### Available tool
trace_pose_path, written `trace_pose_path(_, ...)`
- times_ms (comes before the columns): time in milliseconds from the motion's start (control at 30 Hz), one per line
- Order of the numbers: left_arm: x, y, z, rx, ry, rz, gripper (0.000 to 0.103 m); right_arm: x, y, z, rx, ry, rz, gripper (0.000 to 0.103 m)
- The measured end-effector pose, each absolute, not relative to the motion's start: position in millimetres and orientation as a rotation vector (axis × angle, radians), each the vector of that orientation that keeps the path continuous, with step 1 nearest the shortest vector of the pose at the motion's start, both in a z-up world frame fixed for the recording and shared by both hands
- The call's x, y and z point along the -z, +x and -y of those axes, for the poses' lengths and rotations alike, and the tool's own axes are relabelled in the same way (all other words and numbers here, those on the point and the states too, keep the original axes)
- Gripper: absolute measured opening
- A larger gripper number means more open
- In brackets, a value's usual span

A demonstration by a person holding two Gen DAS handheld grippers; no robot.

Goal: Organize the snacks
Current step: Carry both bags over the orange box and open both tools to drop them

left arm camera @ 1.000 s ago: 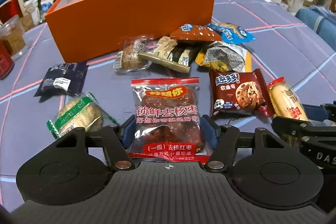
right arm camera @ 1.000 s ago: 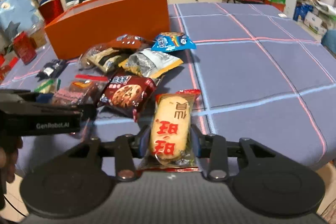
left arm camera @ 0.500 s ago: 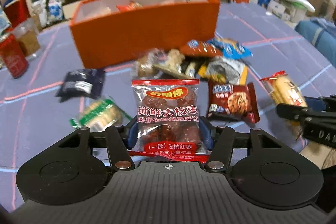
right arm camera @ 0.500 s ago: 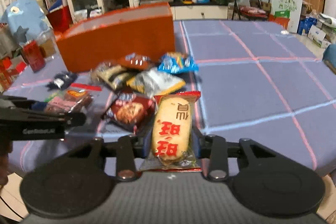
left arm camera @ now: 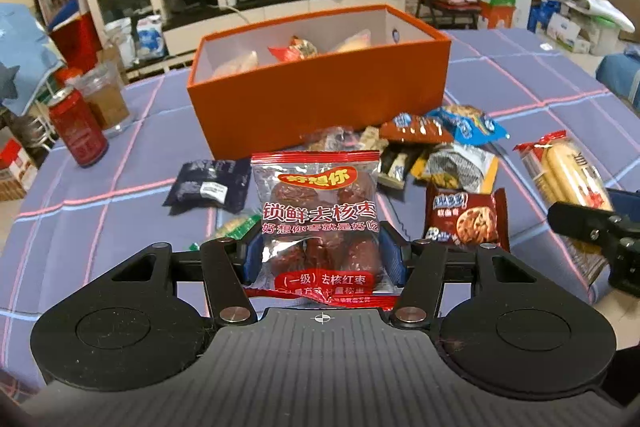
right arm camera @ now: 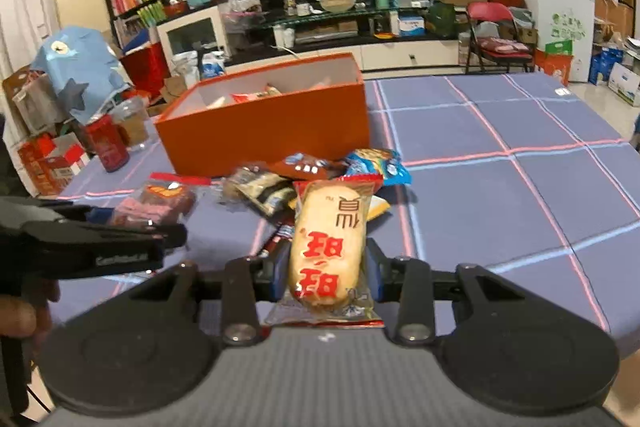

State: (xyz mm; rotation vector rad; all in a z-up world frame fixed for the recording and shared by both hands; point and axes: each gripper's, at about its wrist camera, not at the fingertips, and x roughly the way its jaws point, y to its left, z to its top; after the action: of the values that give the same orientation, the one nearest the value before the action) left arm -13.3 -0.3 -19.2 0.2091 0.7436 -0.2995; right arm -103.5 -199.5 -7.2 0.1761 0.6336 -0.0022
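Two grips: each gripper pinches one snack, both lifted clear of the table (left arm camera: 540, 95).
Left gripper (left arm camera: 320, 257): blue pads pressed on the sides of the red date packet (left arm camera: 318, 223), which stands upright between them.
Right gripper (right arm camera: 327, 273): clamped on the rice cracker packet (right arm camera: 330, 251), held upright.
Orange box (left arm camera: 320, 103): at 12 o'clock beyond both packets, open, wrappers inside.
Loose snack pile (left arm camera: 436, 155): on the cloth between box and grippers, at 1 o'clock from the date packet.
Red can (left arm camera: 78, 129): 10 o'clock, left of the box.

The orange box (left arm camera: 320, 91) stands open-topped; loose snack packets (left arm camera: 436, 151) crowd its near wall (red can (left arm camera: 78, 131) stands off left).
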Motion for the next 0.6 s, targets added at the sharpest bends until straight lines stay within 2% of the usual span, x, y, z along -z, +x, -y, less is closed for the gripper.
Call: trace_pose_path(600, 4, -4, -8, 0.31, 0.16, -0.726, 0.036, -11, -79, 191, -0.139, 0.183, -0.61, 0.039)
